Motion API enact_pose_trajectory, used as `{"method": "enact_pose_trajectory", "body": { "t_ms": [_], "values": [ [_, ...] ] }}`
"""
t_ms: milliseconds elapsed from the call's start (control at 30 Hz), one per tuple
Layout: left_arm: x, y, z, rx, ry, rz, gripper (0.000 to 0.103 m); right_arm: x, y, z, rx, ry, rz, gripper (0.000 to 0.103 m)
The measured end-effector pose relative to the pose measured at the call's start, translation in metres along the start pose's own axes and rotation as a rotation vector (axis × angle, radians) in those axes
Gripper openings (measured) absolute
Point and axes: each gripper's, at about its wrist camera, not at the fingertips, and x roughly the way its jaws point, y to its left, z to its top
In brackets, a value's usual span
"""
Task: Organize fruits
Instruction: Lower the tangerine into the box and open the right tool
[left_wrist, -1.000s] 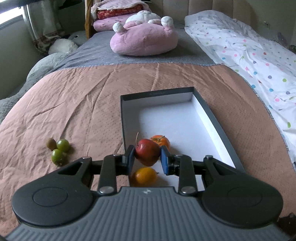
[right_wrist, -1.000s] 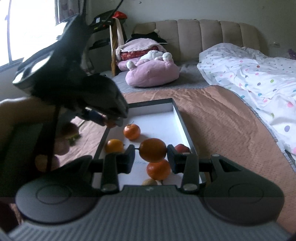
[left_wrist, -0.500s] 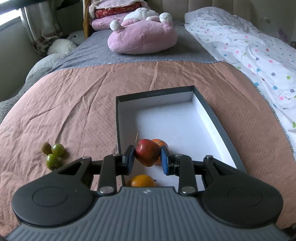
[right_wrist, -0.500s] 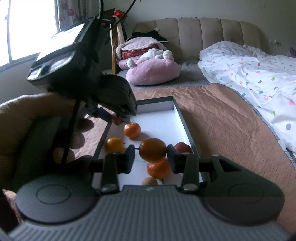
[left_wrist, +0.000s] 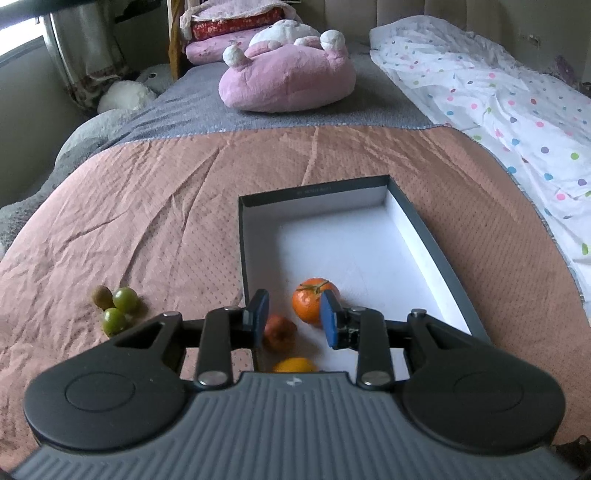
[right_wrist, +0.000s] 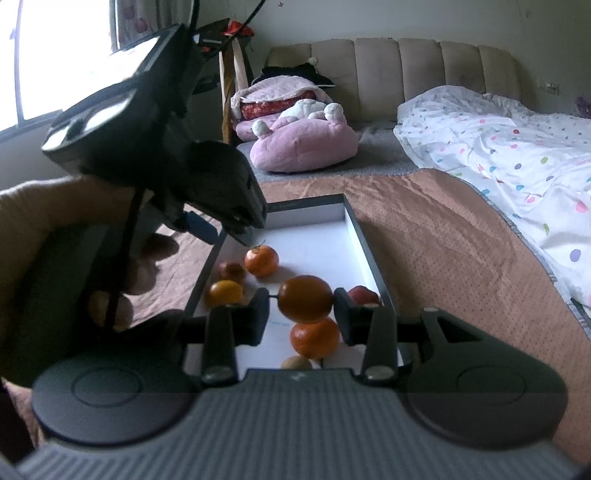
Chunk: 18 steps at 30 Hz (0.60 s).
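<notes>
A dark box (left_wrist: 436, 254) with a white inside lies on the brown blanket. My left gripper (left_wrist: 293, 314) is open over its near left corner. Below it a red apple (left_wrist: 280, 332) rests on the box floor, beside a stemmed tangerine (left_wrist: 314, 304) and a yellow-orange fruit (left_wrist: 295, 365). My right gripper (right_wrist: 304, 306) is shut on an orange (right_wrist: 304, 302), held above the box (right_wrist: 365, 243). Under it lie another tangerine (right_wrist: 314, 338), a brownish fruit (right_wrist: 297, 363) and a red fruit (right_wrist: 364, 295). The left gripper (right_wrist: 229, 232) hangs over the apple (right_wrist: 231, 271).
Two green fruits (left_wrist: 125, 300) and a small brown one (left_wrist: 101, 295) lie on the blanket left of the box. A pink plush cushion (left_wrist: 288, 81) sits farther back. A polka-dot duvet (left_wrist: 517, 110) covers the right side. A person's hand (right_wrist: 147, 258) holds the left gripper.
The red apple has left the left gripper's jaws and now lies on the box floor by the left wall. The right gripper still holds the orange in the same place.
</notes>
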Motion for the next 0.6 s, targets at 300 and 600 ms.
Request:
{"method": "enact_pose_trajectory", "body": {
  "t_ms": [300,600],
  "values": [
    [-0.022,0.011,-0.002,-0.029,-0.018,0.004,0.051,0.001,0.001,-0.001,-0.009,-0.004,0.002,0.04],
    [-0.043,0.03,-0.009,-0.036,-0.03,0.039,0.056,0.005,0.0,0.0,-0.009,-0.007,0.006,0.041]
  ]
}}
